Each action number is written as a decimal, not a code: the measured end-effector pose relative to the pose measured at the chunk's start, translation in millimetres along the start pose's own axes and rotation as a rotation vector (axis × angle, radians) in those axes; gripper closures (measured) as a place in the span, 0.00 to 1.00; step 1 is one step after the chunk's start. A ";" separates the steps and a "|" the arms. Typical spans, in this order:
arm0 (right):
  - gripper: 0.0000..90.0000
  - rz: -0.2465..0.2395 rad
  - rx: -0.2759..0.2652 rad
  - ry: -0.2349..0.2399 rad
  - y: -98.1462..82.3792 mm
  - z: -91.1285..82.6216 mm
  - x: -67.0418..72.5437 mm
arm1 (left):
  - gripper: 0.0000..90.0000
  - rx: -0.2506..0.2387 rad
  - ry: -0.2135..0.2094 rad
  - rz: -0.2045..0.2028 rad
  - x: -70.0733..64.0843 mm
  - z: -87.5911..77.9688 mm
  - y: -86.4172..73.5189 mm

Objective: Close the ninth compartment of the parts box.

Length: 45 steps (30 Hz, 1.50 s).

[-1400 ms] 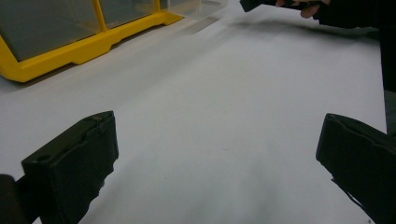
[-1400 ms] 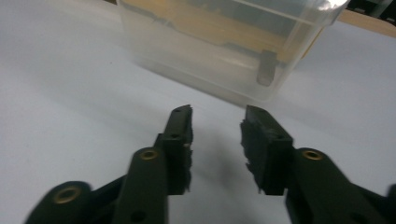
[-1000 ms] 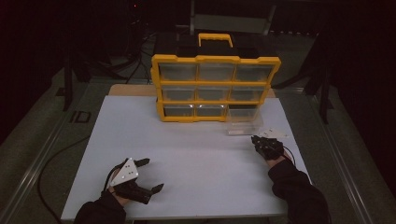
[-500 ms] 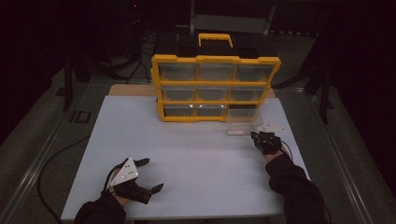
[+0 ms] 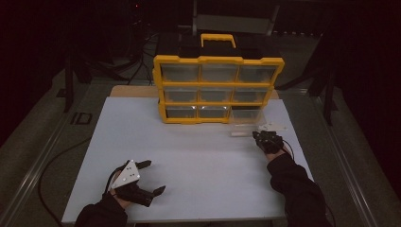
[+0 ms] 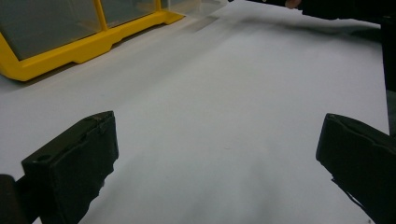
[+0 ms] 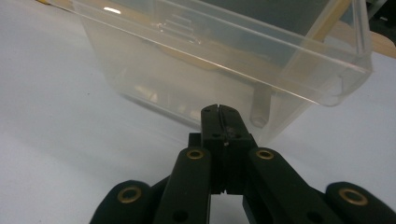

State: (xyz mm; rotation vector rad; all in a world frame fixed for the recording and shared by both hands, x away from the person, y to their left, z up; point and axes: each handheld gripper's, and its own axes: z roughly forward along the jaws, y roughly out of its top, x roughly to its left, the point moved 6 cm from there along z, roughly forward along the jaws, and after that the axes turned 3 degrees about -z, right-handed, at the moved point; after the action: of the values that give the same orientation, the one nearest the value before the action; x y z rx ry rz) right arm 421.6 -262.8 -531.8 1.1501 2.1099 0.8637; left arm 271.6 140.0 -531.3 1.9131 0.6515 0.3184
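Note:
A yellow organizer (image 5: 217,90) with rows of clear drawers stands at the back of the white table (image 5: 198,161). One clear plastic drawer (image 5: 246,124) stands pulled out in front of its bottom right slot. My right gripper (image 5: 259,136) is shut, and its tips sit right at the near wall of that drawer (image 7: 196,74). In the right gripper view its jaws (image 7: 218,112) are pressed together with nothing visible between them. My left gripper (image 5: 155,177) rests open near the table's front left, with only bare table between its fingers (image 6: 74,163).
The organizer (image 6: 70,42) has a yellow carry handle (image 5: 218,39) on top. A small clear flat piece (image 5: 273,127) lies on the table just right of the pulled-out drawer. Dark floor and stands surround the table.
My right hand has edged slightly forward toward the clear drawer. The left hand has stayed put.

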 end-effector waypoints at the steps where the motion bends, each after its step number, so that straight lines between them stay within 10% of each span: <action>1: 1.00 -0.001 0.000 0.001 0.2 0.4 -0.1 | 0.00 0.000 0.000 0.001 0.1 0.2 -0.1; 45: 1.00 0.025 0.010 -0.022 29.1 33.3 -12.0 | 0.00 -0.002 0.001 -0.002 1.1 -0.7 -0.1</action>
State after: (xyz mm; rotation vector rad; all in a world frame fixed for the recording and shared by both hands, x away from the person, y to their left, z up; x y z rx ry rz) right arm 466.1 -252.3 -528.2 1.1878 2.0886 0.8489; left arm 272.2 141.2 -531.2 1.9107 0.6537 0.3187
